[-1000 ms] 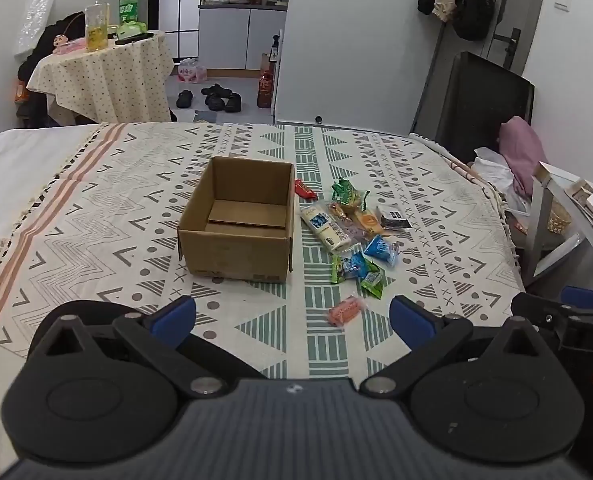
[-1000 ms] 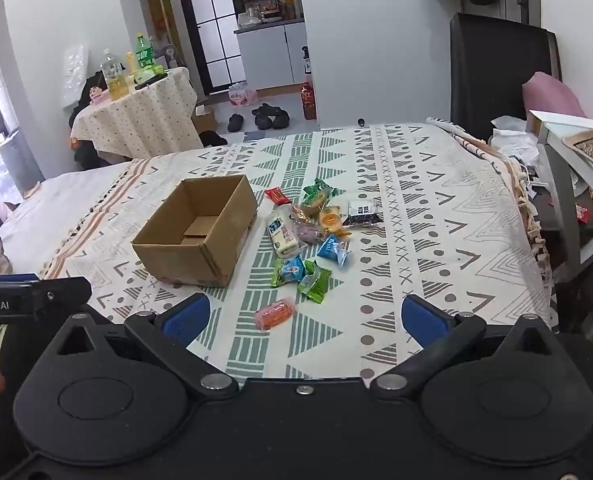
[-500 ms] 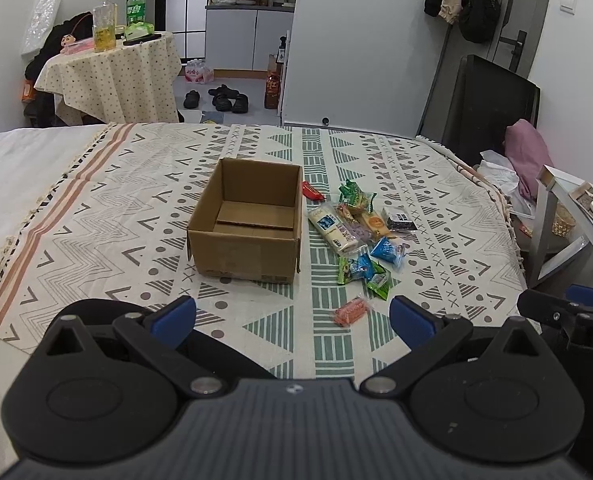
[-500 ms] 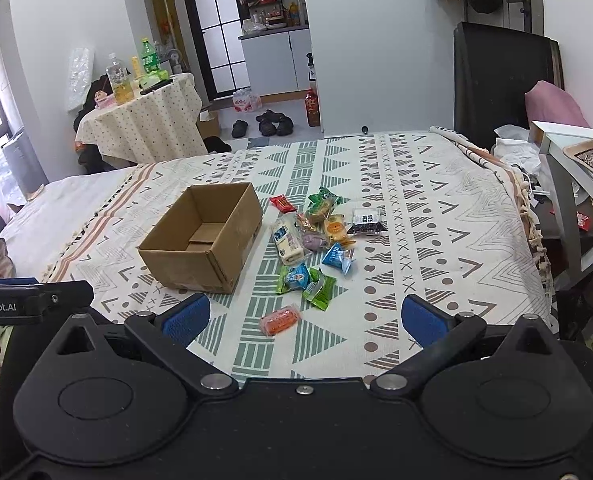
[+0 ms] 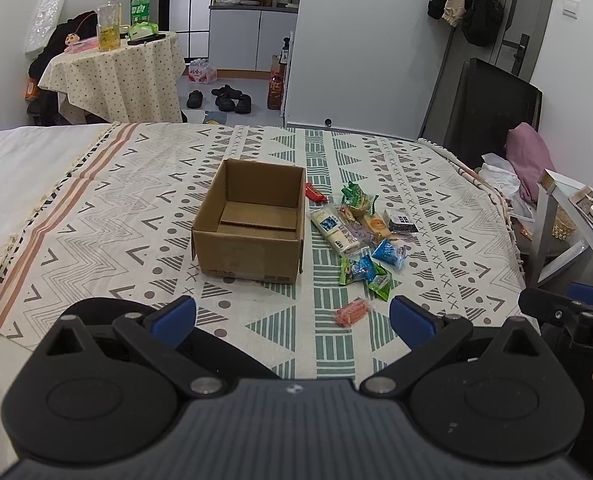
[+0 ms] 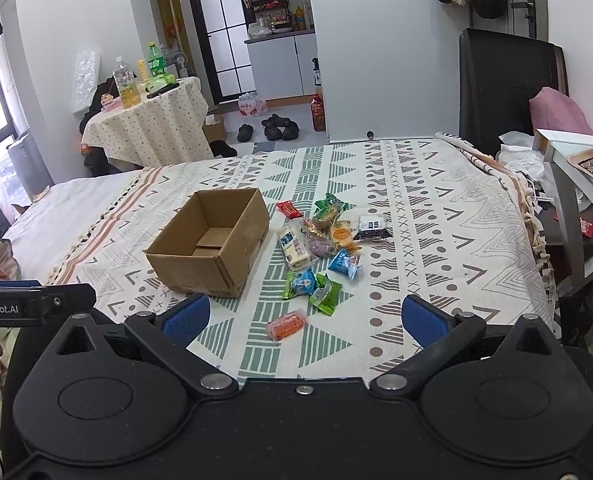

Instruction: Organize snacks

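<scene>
An open, empty cardboard box (image 5: 252,220) (image 6: 212,246) sits on a patterned cloth. Right of it lies a loose pile of several wrapped snacks (image 5: 360,232) (image 6: 324,240): a cream bar (image 5: 336,232), green and blue packets, a black packet (image 6: 372,227), a red one (image 6: 288,209) by the box's far corner. An orange packet (image 5: 351,311) (image 6: 287,324) lies nearest me. My left gripper (image 5: 292,318) is open, hovering short of the box's near side. My right gripper (image 6: 304,318) is open too, the orange packet just beyond its gap. Neither holds anything.
The cloth covers a bed (image 5: 96,208) whose right edge drops to a white side table (image 6: 576,152) and clutter. A black panel (image 6: 504,80) stands behind. A small round table (image 5: 116,76) with bottles and shoes (image 5: 224,98) on the floor are far off.
Both grippers have lifted and tilted slightly, so the box and snacks sit lower and a little nearer in each view. Nothing on the cloth moved.
</scene>
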The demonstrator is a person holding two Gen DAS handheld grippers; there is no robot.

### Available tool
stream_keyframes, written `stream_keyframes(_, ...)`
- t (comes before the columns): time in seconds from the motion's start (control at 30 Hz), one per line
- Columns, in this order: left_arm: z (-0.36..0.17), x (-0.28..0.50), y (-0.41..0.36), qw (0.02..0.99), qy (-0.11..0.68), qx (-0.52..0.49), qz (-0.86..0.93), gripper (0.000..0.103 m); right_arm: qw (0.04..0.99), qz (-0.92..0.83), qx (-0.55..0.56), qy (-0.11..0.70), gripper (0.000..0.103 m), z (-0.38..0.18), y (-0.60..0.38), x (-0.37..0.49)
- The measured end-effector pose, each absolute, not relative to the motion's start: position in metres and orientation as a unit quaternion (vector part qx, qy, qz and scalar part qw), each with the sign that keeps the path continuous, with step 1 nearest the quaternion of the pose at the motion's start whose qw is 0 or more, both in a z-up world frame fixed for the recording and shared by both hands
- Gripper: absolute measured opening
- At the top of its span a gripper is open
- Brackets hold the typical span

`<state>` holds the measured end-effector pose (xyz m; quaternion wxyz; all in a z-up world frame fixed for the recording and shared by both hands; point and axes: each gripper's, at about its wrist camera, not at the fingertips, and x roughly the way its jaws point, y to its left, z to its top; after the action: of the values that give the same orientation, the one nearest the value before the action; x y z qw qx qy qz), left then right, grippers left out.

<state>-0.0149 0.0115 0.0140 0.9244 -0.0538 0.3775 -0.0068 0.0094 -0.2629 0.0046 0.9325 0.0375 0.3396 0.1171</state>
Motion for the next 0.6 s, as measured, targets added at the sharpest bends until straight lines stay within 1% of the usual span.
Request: stream_keyframes(0.6, 0.024, -0.0175, 0.0116, 0.927, 0.37, -0.059, -0.003, 0.103, 0.933, 0.116, 0.042, 0.338, 0.103, 0.0083, -0.2656, 0.0066)
